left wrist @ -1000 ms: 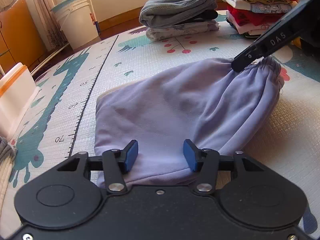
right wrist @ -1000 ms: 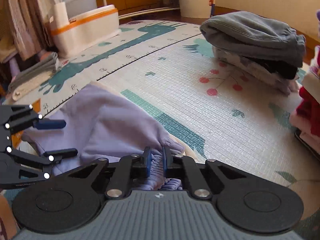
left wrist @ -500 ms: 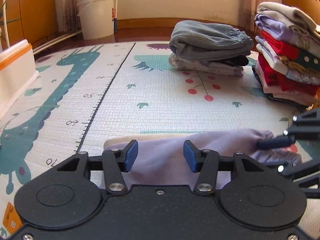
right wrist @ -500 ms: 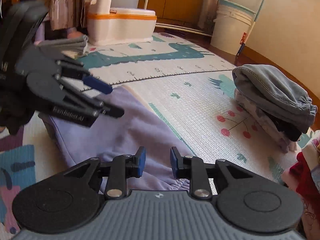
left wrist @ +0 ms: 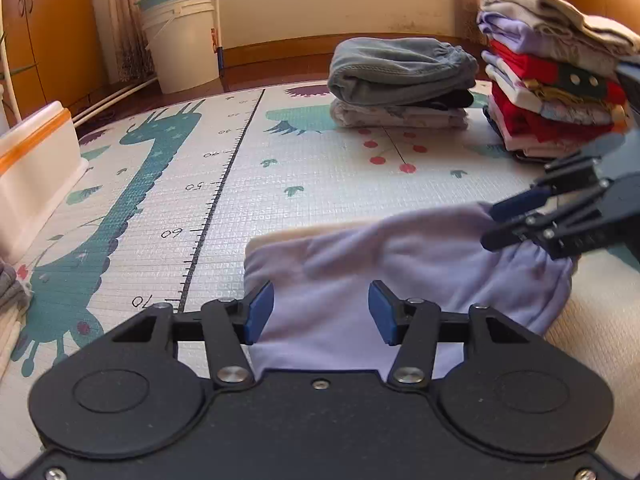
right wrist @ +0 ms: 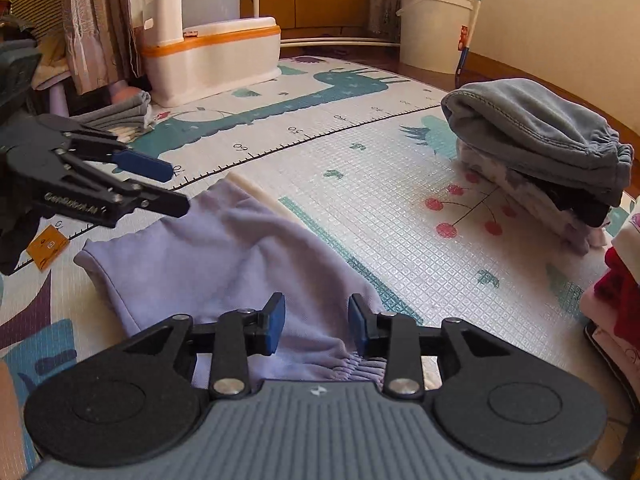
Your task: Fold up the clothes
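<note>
A soft lavender garment (left wrist: 400, 264), folded with a gathered elastic waistband, is laid flat on the grid-embossed foam play mat (left wrist: 320, 176). The left gripper (left wrist: 321, 312) and right gripper (right wrist: 316, 324) are held over it, both released, blue pads parted.

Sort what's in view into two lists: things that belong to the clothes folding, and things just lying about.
Part of the job:
- lavender garment on the mat
- left gripper, open
- right gripper, open
- grey-topped folded pile
- tall folded stack

Just lying about:
- white bucket
- white and orange bin
- play mat (work surface only)
</note>
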